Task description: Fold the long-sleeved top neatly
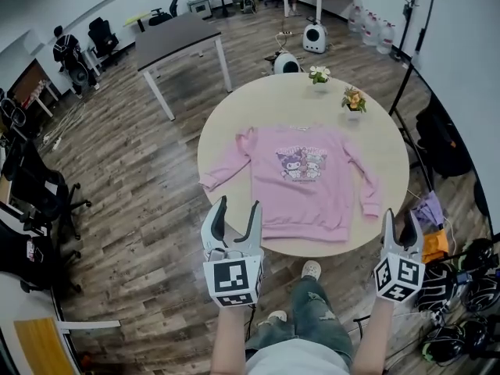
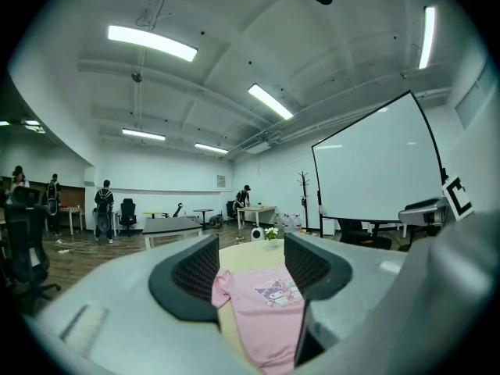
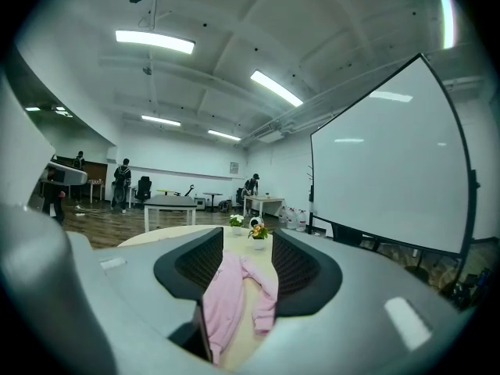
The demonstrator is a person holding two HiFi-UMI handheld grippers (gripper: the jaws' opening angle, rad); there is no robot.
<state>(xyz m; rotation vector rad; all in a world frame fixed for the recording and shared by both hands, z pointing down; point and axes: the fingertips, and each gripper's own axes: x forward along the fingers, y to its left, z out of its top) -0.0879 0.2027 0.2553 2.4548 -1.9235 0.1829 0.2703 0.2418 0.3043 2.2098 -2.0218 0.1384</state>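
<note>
A pink long-sleeved top point(image 1: 303, 184) with a cartoon print lies flat and face up on the round table point(image 1: 234, 108), both sleeves spread outward. My left gripper point(image 1: 233, 212) hovers open before the table's near edge, by the top's lower left corner, touching nothing. My right gripper point(image 1: 401, 223) hangs open off the table's near right edge, beside the right sleeve cuff. Between the left jaws the top point(image 2: 266, 307) shows with its print. Between the right jaws the top point(image 3: 230, 303) shows with its right sleeve.
Two small flower pots point(image 1: 319, 75) point(image 1: 353, 100) stand at the table's far side. A grey desk point(image 1: 176, 41) stands beyond on the left. Office chairs point(image 1: 39, 194) line the left. Bags and cables point(image 1: 461, 287) lie on the floor at right. My legs point(image 1: 308, 319) are below the table edge.
</note>
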